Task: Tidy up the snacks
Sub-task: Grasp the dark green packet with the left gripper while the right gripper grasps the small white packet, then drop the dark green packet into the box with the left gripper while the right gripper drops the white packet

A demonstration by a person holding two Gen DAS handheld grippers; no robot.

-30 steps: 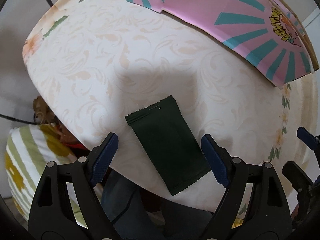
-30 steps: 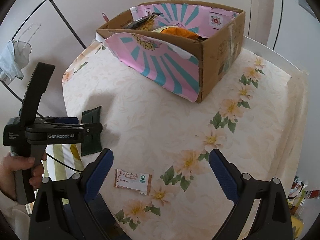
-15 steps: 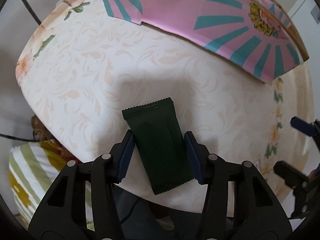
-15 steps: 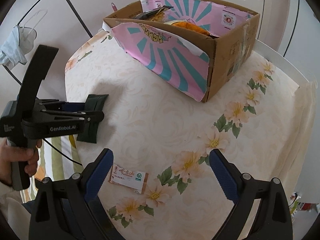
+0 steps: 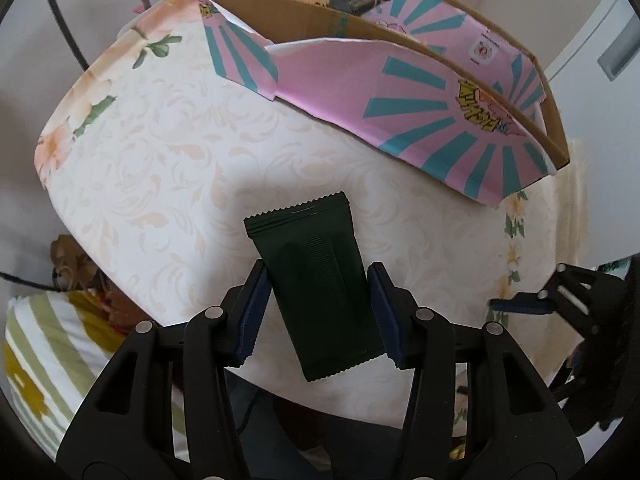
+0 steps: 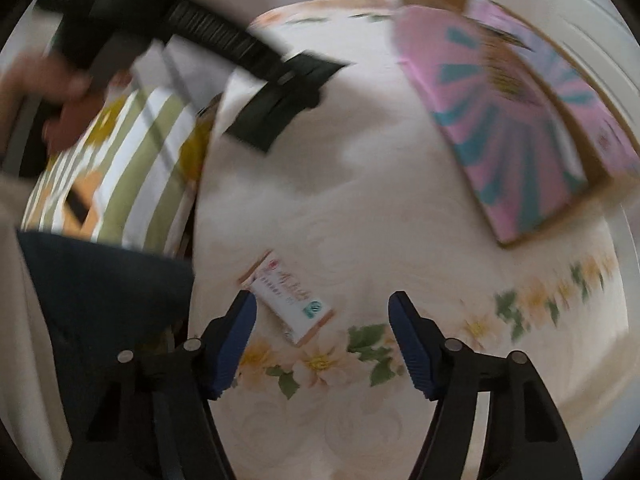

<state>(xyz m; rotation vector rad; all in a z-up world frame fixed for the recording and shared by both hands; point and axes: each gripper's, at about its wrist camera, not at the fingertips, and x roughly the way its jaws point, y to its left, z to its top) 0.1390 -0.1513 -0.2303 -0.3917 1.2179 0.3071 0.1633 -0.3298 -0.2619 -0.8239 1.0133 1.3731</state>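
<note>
R gripper (image 6: 322, 334), jaws half-spread and just closing, empty; small white rectangular snack packet (image 6: 289, 296) lies diagonal between them, centre-left of frame, L gripper (image 5: 316, 312) pinching dark green foil packet (image 5: 316, 280).

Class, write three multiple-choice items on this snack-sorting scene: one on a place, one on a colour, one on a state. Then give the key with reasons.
1. Where does the white snack packet lie?
A. on the flowered tablecloth
B. in the cardboard box
C. on the striped cushion

2. What colour is the packet between the left tongs?
A. orange
B. dark green
C. pink

3. How do the right tongs stand?
A. clamped on the box
C. gripping the white packet
B. open, holding nothing

Key: 1 A, it lies flat on the cloth; 2 B, the dark green packet shows plainly; 3 B, both pads stand clear of the packet.
</note>
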